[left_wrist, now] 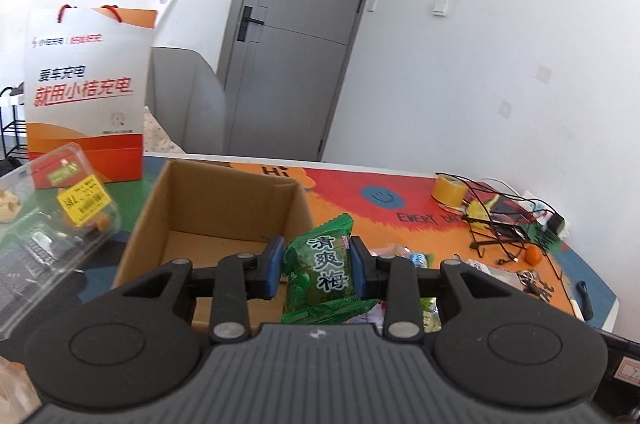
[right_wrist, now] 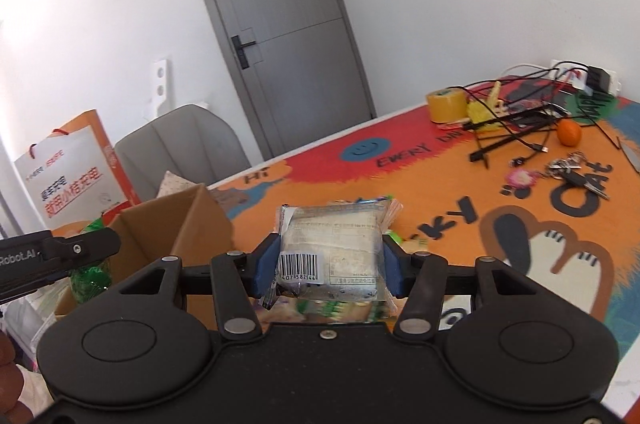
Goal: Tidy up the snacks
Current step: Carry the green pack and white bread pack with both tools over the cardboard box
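- Snacks are in both grips: the left hand-held gripper point(left_wrist: 317, 266) is clamped on a green plum-candy packet point(left_wrist: 322, 270), its blue pads pressing the packet's two sides, held above the near edge of the open cardboard box point(left_wrist: 224, 208).
- The right hand-held gripper point(right_wrist: 329, 262) is clamped on a clear wrapped snack point(right_wrist: 334, 248) with a barcode, raised over the table point(right_wrist: 440, 192), with the box to its left.
- Both packets look light, soft and crinkly; I judge the film slippery, so a hold across the filled middle suits better than the thin sealed ends.
- More small wrapped snacks point(left_wrist: 414, 258) lie on the table beyond the left pads.
- A bright orange cartoon mat covers the table; a tape roll point(left_wrist: 449, 189), wire rack, cables and keys crowd its far side.
- Behind it stand a grey door point(left_wrist: 296, 36), white walls and a paper bag point(left_wrist: 86, 92).
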A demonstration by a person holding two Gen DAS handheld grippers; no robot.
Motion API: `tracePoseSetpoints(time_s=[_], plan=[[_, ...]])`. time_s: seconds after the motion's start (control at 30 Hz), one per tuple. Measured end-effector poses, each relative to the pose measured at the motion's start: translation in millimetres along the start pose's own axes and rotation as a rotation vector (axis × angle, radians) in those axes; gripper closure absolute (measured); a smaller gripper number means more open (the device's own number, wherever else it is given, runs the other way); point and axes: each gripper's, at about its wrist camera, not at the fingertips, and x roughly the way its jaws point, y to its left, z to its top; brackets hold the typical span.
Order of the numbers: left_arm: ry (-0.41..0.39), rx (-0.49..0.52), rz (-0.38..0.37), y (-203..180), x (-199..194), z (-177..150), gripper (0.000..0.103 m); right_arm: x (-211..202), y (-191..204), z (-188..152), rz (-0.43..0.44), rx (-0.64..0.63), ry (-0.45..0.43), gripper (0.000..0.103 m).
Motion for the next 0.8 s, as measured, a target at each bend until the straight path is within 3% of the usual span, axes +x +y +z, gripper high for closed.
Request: tracePoseSetpoints(time_s=[0.4,0.8], plan=[[-0.022,-0.042,0.063,36,0,12,0.07,8,37,7,0.07,-0.028,-0.016,0.051],[0.029,-0.094,0.108,65,31,13,0.07,28,71,11,0.131,-0.052,-0.004,0.051]])
